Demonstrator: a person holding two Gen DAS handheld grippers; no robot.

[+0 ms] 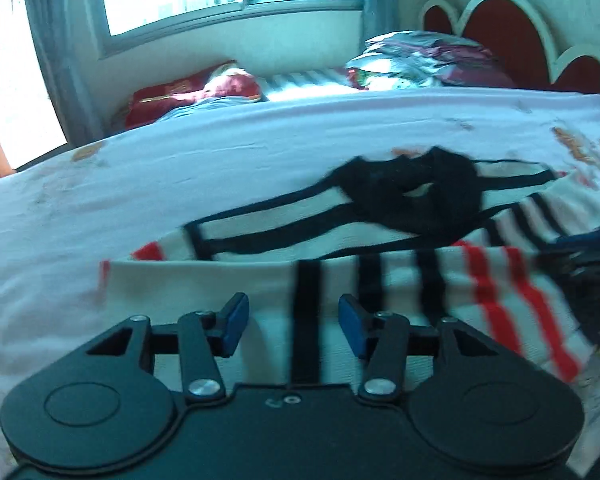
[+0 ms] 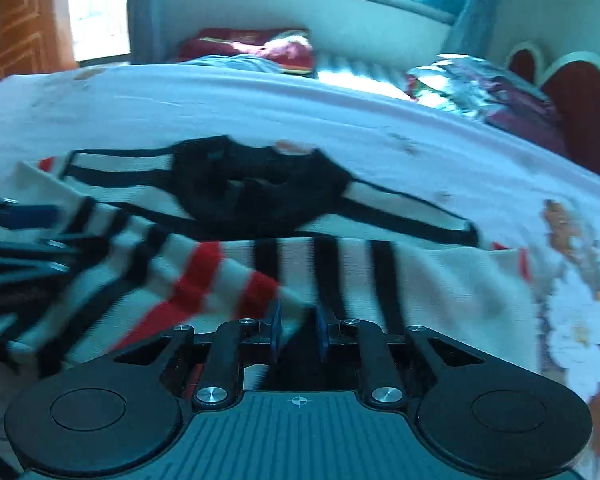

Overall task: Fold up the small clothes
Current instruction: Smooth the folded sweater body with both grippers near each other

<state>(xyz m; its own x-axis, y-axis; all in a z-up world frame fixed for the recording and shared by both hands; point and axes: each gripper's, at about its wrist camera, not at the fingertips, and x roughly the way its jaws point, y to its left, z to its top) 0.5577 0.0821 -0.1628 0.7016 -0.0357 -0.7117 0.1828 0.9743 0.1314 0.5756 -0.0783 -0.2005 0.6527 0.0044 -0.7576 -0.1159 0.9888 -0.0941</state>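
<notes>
Striped garment (image 1: 380, 280) lies under both grippers – left (image 1: 294, 328), right (image 2: 298, 334).

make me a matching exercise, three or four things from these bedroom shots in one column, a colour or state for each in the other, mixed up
Things:
1. left hand-held gripper
2. right hand-held gripper
3. headboard
4. pads

Colour or state:
A. red with a white rim
B. blue
C. open, nothing gripped
D. nearly closed on striped garment

Pairs: 1-C, 2-D, 3-A, 4-B
</notes>
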